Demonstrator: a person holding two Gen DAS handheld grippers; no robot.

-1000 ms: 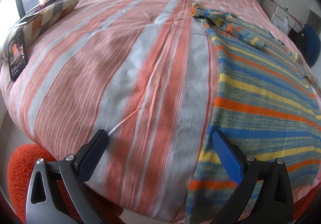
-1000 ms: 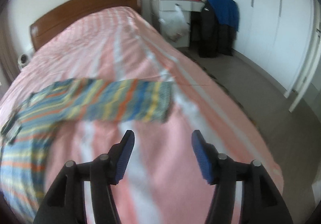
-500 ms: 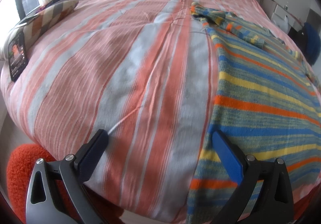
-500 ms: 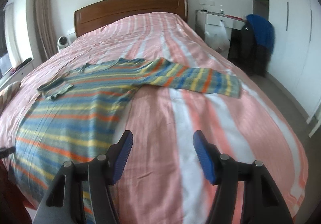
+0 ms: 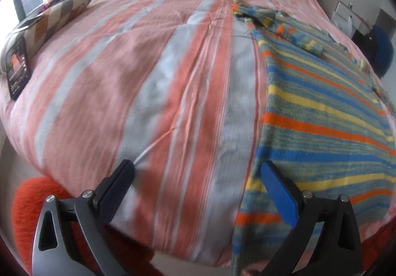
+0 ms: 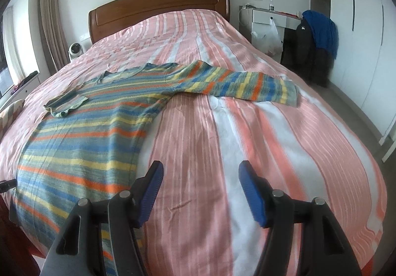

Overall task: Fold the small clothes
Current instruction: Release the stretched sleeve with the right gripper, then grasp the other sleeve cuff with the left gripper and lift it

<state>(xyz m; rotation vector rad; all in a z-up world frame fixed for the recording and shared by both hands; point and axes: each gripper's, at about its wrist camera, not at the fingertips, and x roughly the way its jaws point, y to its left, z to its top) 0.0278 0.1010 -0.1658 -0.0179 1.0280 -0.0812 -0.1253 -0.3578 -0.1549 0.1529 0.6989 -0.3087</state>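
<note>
Knitted in blue, yellow, orange and grey-green stripes, one sweater [image 6: 94,122] lies flat on the pink-and-white striped bedspread [image 6: 247,132], its hem hanging just over the foot edge of the bed and its neckline toward the wooden headboard [image 6: 158,4]. One sleeve [image 6: 237,83] stretches out sideways across the spread; the other sleeve [image 6: 66,103] is already folded in over the body, its cuff lying on the chest. The left gripper [image 5: 195,182] hovers at the foot edge with its fingers spread wide and nothing between them, one blue pad just over the sweater's side edge, the other over bare bedspread. The right gripper [image 6: 200,189] is likewise spread and empty, above the bedspread just beside the sweater's other side edge. Judging from this, the outstretched sleeve has not yet been folded in, and the likeliest slip is pinching bedspread along with knit: the spread is soft and creased, and a low grab at the edge would lift both together and drag the garment askew. A loose knit can also stretch or slide off the overhanging edge if only one corner is pulled. Counted: one sweater with two sleeves, two grippers, one phone [image 5: 17,70] with a lit screen beside one striped pillow [image 5: 57,16] at the bed's far side, and one blue garment [image 6: 321,28] draped over dark clothing near the white desk [image 6: 267,16].
</note>
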